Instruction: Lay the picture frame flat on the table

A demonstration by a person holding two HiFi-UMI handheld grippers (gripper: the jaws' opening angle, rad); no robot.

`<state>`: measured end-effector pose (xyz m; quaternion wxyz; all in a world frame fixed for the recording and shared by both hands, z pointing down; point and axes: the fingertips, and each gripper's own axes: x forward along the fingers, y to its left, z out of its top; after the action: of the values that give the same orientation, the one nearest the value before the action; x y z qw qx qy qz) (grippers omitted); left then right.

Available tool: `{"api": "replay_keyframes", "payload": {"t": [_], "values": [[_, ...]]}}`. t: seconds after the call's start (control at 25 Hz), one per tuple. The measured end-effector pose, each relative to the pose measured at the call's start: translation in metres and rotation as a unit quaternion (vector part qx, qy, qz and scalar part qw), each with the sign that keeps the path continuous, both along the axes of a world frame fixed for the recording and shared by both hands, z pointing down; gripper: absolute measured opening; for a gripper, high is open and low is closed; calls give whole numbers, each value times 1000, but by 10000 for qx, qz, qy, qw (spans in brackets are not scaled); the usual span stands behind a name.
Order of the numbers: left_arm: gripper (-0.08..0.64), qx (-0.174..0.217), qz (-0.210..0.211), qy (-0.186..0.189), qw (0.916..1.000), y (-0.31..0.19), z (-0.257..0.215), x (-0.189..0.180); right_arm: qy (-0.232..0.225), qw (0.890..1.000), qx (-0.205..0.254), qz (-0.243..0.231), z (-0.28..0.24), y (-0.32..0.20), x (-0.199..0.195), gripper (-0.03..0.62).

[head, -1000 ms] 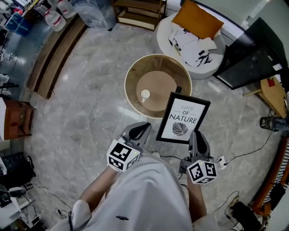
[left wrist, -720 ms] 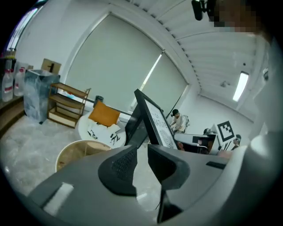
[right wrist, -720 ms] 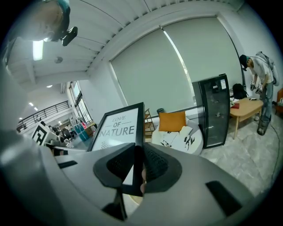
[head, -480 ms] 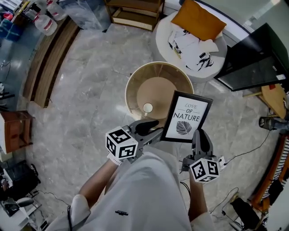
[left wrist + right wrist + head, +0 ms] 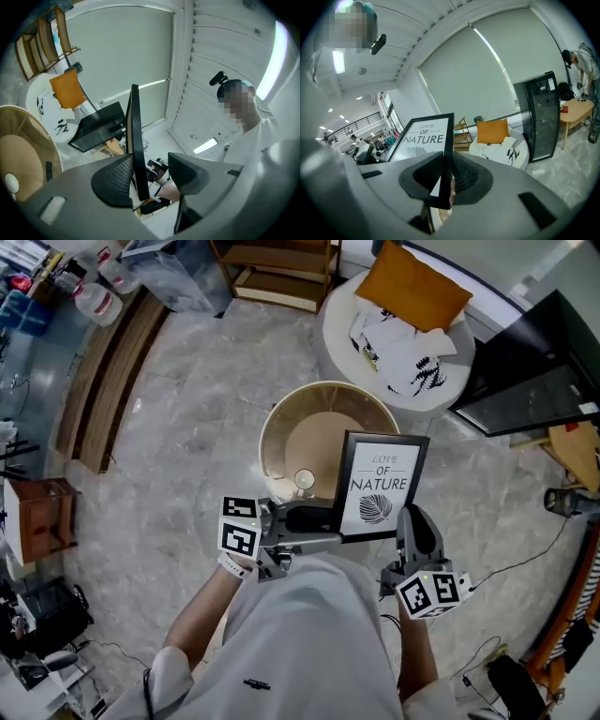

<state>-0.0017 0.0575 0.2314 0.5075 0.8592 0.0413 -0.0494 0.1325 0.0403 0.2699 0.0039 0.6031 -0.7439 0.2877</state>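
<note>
The picture frame [image 5: 380, 486], black-edged with a white "Love of Nature" print, is held upright in the air over the near edge of the round wooden table [image 5: 277, 424]. My right gripper [image 5: 413, 521] is shut on its lower right edge; in the right gripper view both pads clamp the frame [image 5: 424, 136] inside my right gripper [image 5: 446, 176]. My left gripper [image 5: 323, 526] reaches in from the left with its jaws opening. In the left gripper view the frame's edge [image 5: 135, 140] stands between the jaws of my left gripper [image 5: 150, 176], against the left pad and apart from the right one.
A small white round thing [image 5: 303, 479] lies on the table's inner surface. Behind the table stands a white round chair [image 5: 342, 320] with an orange cushion [image 5: 412, 287] and printed cloths. A black cabinet [image 5: 534, 362] is at the right, with cables [image 5: 506, 559] on the marble floor.
The left gripper swung from below the frame to its lower left edge and its jaws opened around it. The frame, in the right gripper, turned more upright and square to the view.
</note>
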Motion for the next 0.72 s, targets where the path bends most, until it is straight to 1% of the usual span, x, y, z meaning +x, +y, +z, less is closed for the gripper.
{"api": "replay_keyframes", "payload": {"t": [0.12, 0.16, 0.24, 0.32, 0.48, 0.64, 0.72], "values": [[198, 173, -51, -278, 9995, -3, 7, 15, 30, 9999, 57, -138, -2, -5, 3, 52], [182, 199, -105, -360, 9991, -4, 10, 18, 22, 9999, 46, -153, -1, -5, 3, 52], [121, 232, -225, -475, 9983, -8, 13, 21, -16, 9999, 8, -150, -2, -5, 4, 52], [77, 267, -306, -559, 9976, -11, 15, 24, -52, 9999, -6, -129, -2, -6, 7, 52], [64, 194, -422, -659, 9967, -14, 17, 25, -5, 9999, 19, -134, -6, -8, 8, 52], [52, 113, -596, -926, 9939, -15, 27, 29, 120, 9996, -30, -237, 1, -9, 13, 52], [51, 97, -687, -1072, 9918, -16, 36, 35, 59, 9994, -169, -286, 14, -11, 19, 54]]}}
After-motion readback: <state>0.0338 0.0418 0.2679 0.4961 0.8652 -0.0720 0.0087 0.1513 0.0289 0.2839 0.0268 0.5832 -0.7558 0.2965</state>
